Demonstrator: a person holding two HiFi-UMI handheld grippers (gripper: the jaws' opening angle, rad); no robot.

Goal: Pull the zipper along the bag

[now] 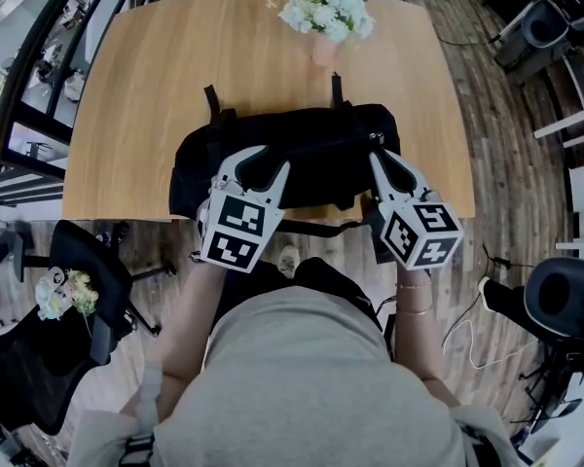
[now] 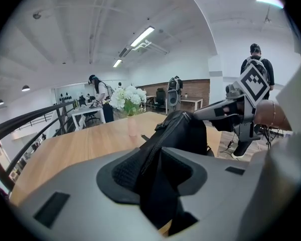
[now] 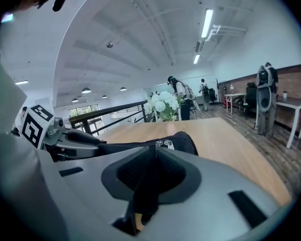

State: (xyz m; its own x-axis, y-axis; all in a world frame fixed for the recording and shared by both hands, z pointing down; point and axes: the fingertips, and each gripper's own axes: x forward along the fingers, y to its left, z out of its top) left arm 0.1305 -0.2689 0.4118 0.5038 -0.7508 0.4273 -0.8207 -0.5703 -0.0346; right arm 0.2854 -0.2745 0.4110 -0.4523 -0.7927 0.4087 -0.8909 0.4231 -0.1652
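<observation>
A black bag (image 1: 311,144) lies along the near edge of the wooden table (image 1: 146,86); it also shows in the left gripper view (image 2: 185,132) and the right gripper view (image 3: 185,140). My left gripper (image 1: 261,163) is at the bag's left end. Its jaws (image 2: 153,157) stand apart, with the bag's fabric and the zipper line (image 2: 151,154) between them. My right gripper (image 1: 381,156) is at the bag's right end. Its jaws (image 3: 155,149) are nearly together on a thin fold of the bag, just short of two metal zipper pulls (image 3: 164,144).
A pink vase of white flowers (image 1: 326,13) stands on the table behind the bag. Black straps (image 1: 212,105) trail from the bag toward the table's middle. Office chairs stand at the lower left (image 1: 68,290) and at the right (image 1: 565,295). A person (image 2: 257,67) stands far off.
</observation>
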